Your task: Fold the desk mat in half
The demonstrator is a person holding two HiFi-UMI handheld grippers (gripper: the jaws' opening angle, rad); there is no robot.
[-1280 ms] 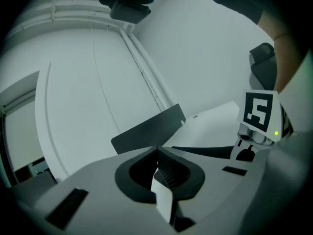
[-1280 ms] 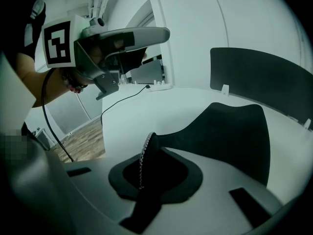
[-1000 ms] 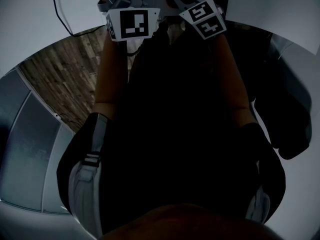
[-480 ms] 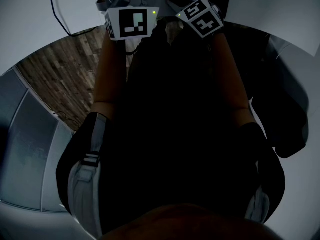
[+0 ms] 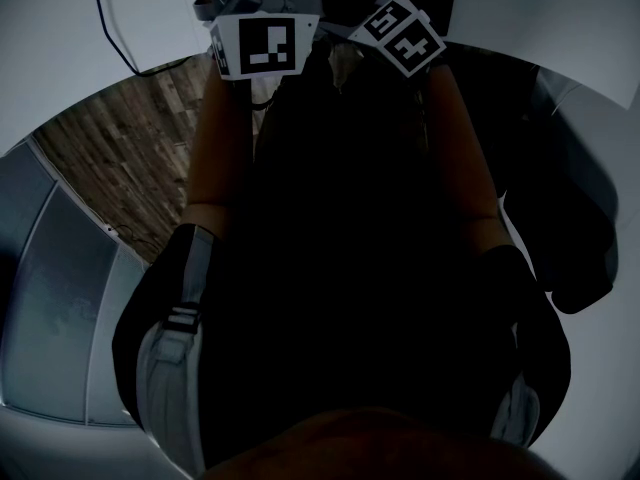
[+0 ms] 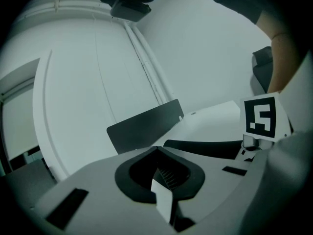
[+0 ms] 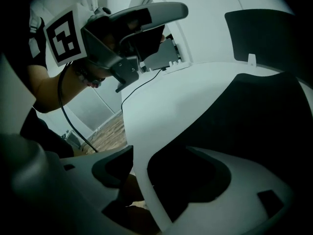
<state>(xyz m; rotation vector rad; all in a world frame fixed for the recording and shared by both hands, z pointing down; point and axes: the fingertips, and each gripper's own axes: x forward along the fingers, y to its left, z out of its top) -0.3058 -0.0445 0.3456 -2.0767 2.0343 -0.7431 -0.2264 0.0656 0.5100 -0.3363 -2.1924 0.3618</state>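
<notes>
The dark desk mat lies on the white table; in the left gripper view the mat is a dark strip. My right gripper stands open at the table's near edge, its jaws just having opened. The white table edge runs between them, and neither pad presses on anything. My left gripper hangs in the air with its jaws together and a pale sliver at the pads. The head view is dark, showing only the left gripper's marker cube and the right gripper's marker cube.
A dark partition panel stands at the table's far side, the same panel showing past the mat. A thin black cable crosses the tabletop. Wooden floor lies to the left, and the person's dark torso fills the head view.
In the head view the right gripper's marker cube has tilted and shifted slightly. The left gripper's cube has stayed where it was.
</notes>
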